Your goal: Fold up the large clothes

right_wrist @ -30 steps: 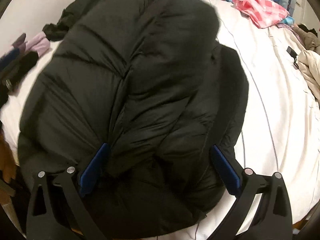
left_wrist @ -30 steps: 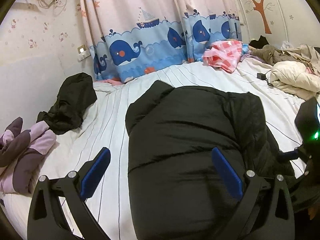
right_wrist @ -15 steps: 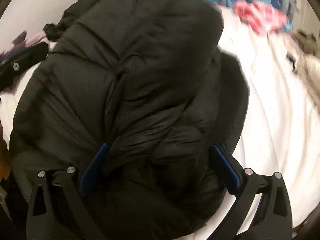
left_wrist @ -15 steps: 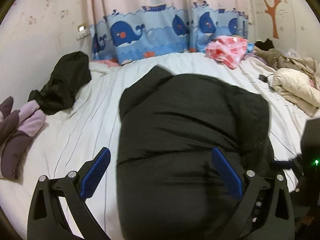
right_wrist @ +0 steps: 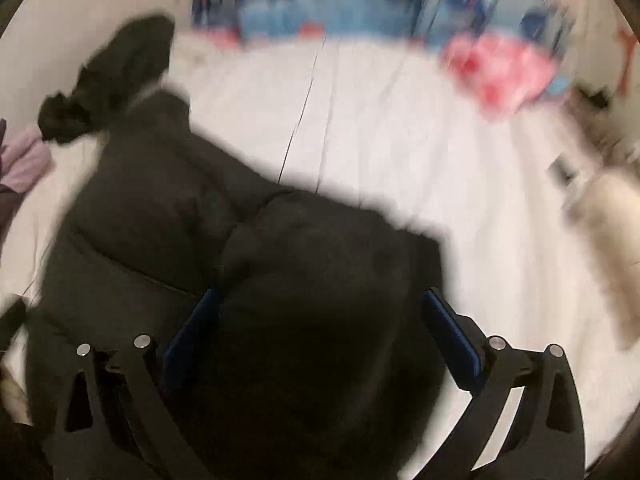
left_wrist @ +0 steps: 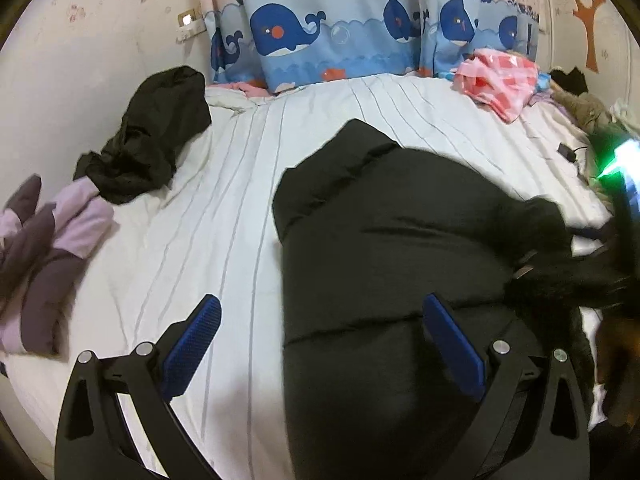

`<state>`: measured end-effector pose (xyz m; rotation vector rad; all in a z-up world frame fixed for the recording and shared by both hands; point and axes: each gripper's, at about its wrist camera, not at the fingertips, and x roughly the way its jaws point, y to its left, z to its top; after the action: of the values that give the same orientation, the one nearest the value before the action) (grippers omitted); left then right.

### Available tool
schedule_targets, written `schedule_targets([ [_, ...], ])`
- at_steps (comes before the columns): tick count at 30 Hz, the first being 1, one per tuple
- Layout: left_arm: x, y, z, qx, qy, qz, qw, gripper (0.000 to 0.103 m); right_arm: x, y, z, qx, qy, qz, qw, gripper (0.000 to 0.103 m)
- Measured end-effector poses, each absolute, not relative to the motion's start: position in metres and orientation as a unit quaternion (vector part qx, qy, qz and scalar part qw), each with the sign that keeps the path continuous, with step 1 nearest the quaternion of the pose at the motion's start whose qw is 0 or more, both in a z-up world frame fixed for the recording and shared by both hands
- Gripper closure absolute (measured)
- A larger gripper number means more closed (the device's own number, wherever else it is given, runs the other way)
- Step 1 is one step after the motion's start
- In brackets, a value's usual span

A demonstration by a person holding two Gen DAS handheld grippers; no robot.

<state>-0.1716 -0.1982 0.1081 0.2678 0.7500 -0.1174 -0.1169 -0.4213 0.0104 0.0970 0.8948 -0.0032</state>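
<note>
the fingers of the left gripper [left_wrist: 318,346] and right gripper [right_wrist: 318,340] stand wide apart, gripping nothing. the bed [left_wrist: 248,184] carries the black puffer jacket [left_wrist: 392,248] at its near edge, partly folded. it looks bulky, soft and springy (likely slippery too); pinch a quilted seam or hem, not the puffed middle.

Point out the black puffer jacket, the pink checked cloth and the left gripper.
black puffer jacket [left_wrist: 380,248]: left wrist view, quilted back.
pink checked cloth [left_wrist: 500,80]: left wrist view, its middle.
left gripper [left_wrist: 320,348]: left wrist view, between its fingertips.
</note>
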Motion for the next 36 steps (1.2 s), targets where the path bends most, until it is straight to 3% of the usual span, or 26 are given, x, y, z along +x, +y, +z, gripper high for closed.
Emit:
schedule_targets([
  [4,-0.174,-0.195,0.093,0.129,0.378,-0.063,0.915,0.006,-0.125,-0.426,0.000,0.094,0.446,0.013,0.890,0.007],
  [17,-0.185,-0.183,0.097,0.083,0.394,-0.045,0.914,0.006,-0.218,-0.370,0.055,0.018,0.328,-0.011,0.945,0.007],
  [36,-0.196,-0.183,0.104,0.091,0.364,-0.025,0.927,0.006,-0.223,-0.355,0.053,0.032,0.377,-0.006,0.926,0.007],
])
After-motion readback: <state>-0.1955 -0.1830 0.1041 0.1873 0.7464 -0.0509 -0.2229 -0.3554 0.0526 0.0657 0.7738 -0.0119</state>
